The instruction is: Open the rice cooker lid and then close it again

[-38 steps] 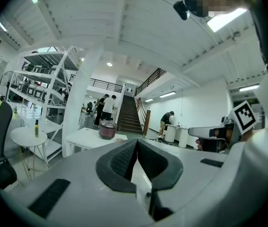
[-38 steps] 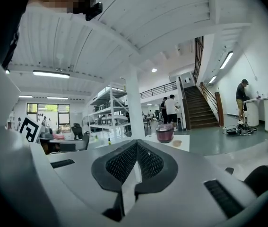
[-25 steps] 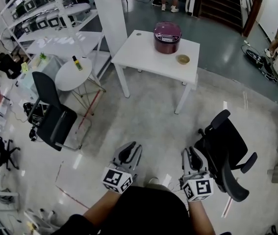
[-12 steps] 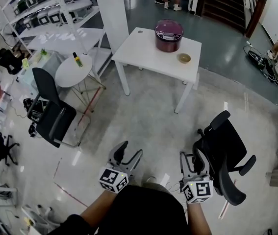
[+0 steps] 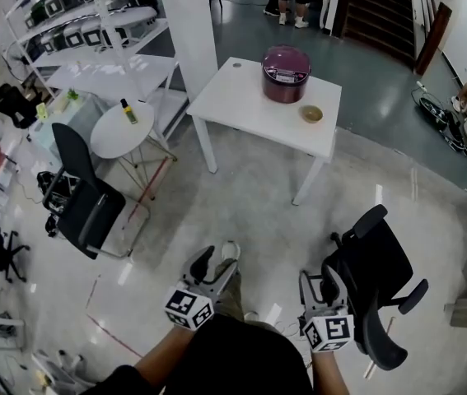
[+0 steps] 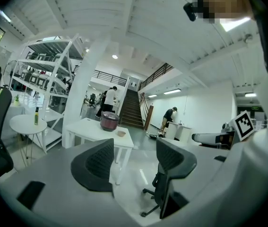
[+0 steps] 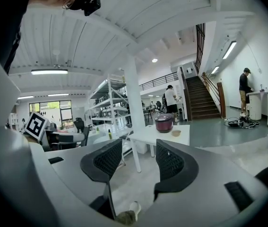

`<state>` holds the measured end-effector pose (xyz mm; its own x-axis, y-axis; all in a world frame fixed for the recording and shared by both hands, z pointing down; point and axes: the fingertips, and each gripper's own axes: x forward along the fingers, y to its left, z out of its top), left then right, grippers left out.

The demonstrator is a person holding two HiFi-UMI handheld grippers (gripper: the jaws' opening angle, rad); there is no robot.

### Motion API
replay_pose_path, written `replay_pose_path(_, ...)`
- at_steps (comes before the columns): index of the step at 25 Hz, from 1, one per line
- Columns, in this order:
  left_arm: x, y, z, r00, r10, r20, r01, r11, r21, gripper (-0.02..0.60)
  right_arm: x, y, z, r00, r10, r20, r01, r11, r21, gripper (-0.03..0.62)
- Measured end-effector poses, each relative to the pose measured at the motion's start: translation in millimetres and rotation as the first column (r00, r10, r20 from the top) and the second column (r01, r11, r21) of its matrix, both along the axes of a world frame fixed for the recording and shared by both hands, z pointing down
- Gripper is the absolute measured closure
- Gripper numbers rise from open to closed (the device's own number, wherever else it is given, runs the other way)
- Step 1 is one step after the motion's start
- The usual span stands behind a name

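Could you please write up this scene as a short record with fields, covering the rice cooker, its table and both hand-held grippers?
rice cooker: dark red, lid closed, standing on the white table
small bowl: on the same table, beside the cooker, not touching it
left hand-held gripper: jaws have just been opening, nothing between them, well short of the table
right hand-held gripper: jaws have just been opening, nothing between them, well short of the table
task progress: lid not yet touched

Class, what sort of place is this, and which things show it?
Likely an open lab or office hall: white shelving racks, black office chairs, and a staircase at the back.
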<state>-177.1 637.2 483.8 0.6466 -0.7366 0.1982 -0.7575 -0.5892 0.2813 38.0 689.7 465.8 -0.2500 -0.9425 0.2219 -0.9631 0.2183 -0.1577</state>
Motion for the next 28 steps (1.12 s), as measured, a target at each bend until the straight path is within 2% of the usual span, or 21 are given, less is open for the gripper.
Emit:
replay_pose_path(4,7,-52,-3,0.999,0.037,-0.013,-0.037,0.999,0.02,0.322,-9,-49,6,1.0,-0.008,-0.015,0.007,1.0,-0.029,0.399)
replay_pose_path(7,14,-105,5,0.998,0.064,-0.022,-0.064,0.998,0.005,0.322,-16,-97,10,1.0,-0.02,-0.022,0.019,0.999,-0.045,0.399)
replay_pose_path(12,44,-198,5,0.991,0.127,-0.051,-0.127,0.992,-0.005,0.322,-4,-186,9,0.999,0.043,-0.034,-0.044,0.998,-0.038,0.399)
replay_pose_path(17,75,-279,-1,0.969,0.238,-0.06,-0.238,0.971,-0.006,0.322,11,-270,-6,0.994,0.109,-0.022,-0.11,0.993,-0.045,0.399)
replay_pose_path(21,86,-334,-8,0.954,0.291,-0.076,-0.293,0.956,-0.011,0.322,18,-316,-6,0.991,0.131,-0.03,-0.133,0.988,-0.08,0.399)
replay_pose_path(25,85,-380,-5,0.946,0.297,-0.13,-0.306,0.951,-0.052,0.322,15,-351,2,0.989,0.147,-0.031,-0.15,0.982,-0.117,0.399)
replay_pose_path(28,89,-406,-7,0.937,0.313,-0.151,-0.324,0.945,-0.048,0.322,8,-373,8,0.988,0.15,-0.037,-0.154,0.978,-0.14,0.399)
